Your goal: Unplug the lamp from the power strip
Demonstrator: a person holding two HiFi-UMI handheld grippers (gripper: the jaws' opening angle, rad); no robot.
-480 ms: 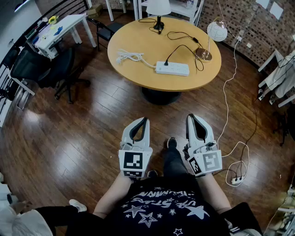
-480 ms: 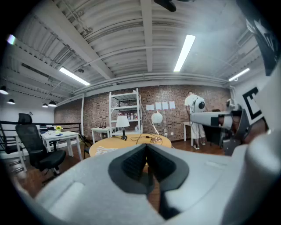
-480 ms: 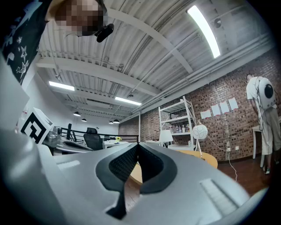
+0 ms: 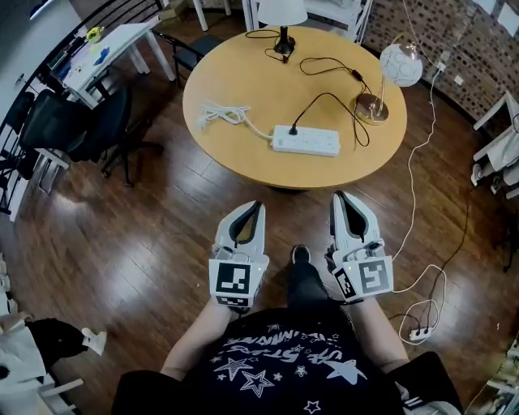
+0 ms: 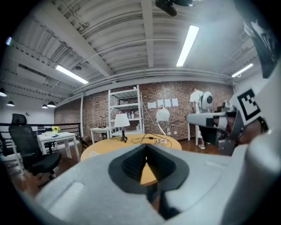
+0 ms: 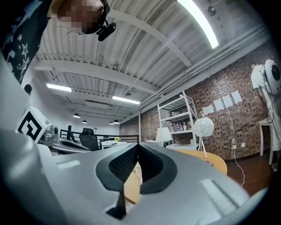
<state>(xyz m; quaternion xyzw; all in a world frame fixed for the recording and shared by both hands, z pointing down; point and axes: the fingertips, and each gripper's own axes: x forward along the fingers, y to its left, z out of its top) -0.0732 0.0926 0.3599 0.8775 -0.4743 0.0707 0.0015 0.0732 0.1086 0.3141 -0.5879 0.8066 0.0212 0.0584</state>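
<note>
A white power strip lies on the round wooden table, with a black plug in its left part. The black cord runs to a globe lamp standing on a metal base at the table's right edge. A second lamp with a white shade stands at the far side. My left gripper and right gripper are held side by side short of the table, both shut and empty. The left gripper view shows the table ahead past the shut jaws.
Black office chairs and a white desk stand to the left. A white cable trails down the wooden floor on the right to another power strip. The table strip's own white cord lies coiled beside it.
The table has come a little nearer in the head view as the person moves towards it. Both grippers stay shut and side by side.
</note>
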